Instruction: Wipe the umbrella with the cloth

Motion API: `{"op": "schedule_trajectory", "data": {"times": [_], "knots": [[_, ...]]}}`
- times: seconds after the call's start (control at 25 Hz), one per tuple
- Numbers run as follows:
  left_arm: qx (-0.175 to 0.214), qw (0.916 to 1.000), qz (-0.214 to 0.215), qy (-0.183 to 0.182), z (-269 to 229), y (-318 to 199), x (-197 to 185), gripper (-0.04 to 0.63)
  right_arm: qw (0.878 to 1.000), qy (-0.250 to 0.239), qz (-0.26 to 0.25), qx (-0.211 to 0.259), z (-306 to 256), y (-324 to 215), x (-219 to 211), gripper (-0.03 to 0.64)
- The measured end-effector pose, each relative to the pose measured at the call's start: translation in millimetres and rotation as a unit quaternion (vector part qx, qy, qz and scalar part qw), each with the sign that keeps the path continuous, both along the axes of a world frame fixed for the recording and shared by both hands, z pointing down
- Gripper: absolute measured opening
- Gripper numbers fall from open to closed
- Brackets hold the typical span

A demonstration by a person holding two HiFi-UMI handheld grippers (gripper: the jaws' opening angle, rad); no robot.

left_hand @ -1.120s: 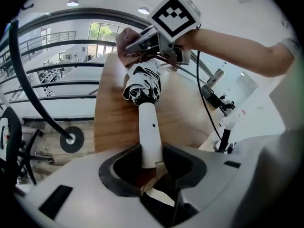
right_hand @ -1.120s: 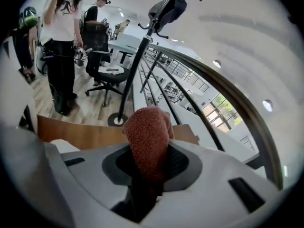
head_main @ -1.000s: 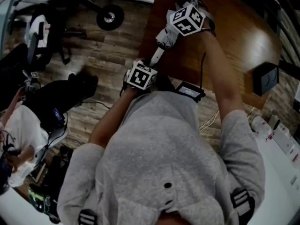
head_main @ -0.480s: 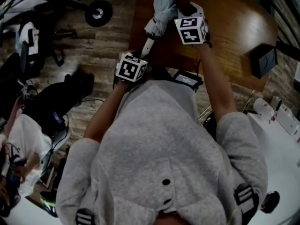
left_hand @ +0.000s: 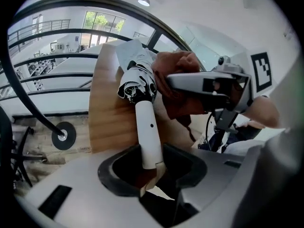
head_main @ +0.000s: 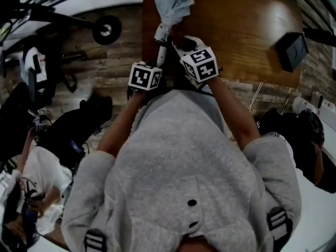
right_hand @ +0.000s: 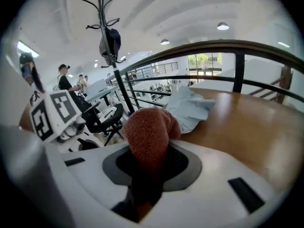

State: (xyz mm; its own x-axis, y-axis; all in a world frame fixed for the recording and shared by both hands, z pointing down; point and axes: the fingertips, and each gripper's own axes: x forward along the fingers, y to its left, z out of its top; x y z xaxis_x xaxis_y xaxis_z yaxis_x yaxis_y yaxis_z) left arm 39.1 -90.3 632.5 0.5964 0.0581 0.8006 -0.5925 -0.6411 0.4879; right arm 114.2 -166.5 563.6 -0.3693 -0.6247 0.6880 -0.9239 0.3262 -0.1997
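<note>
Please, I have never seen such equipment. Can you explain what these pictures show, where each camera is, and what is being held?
There is no robot: a person holds hand tongs, each bearing a marker cube. One picture looks down from the person's head; the other two come from cameras riding on each tool. The left tongs grip the white handle of a folded umbrella, which reaches over the wooden table. The right tongs pinch a reddish-brown cloth beside the umbrella.
</note>
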Motion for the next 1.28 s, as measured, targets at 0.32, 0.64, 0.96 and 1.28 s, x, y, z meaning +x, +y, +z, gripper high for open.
{"op": "schedule_trajectory", "data": {"times": [0.32,0.64,0.96,1.28], "knots": [[0.068,0.9969,0.015,0.037,-32,-10,-14,0.16,0.988,0.01,0.04,0.147,-128,-8,33,0.104],[0.189,0.9792,-0.014,0.073,-101,-45,-33,0.158,0.96,0.093,0.095,0.247,-237,28,77,0.104],[0.336,0.9195,-0.092,0.182,-242,-39,-42,0.015,0.936,0.108,0.16,0.295,-301,105,106,0.105],[0.424,0.8643,-0.141,0.231,-338,48,-35,0.015,0.922,0.1,0.166,0.335,-322,204,122,0.106]]}}
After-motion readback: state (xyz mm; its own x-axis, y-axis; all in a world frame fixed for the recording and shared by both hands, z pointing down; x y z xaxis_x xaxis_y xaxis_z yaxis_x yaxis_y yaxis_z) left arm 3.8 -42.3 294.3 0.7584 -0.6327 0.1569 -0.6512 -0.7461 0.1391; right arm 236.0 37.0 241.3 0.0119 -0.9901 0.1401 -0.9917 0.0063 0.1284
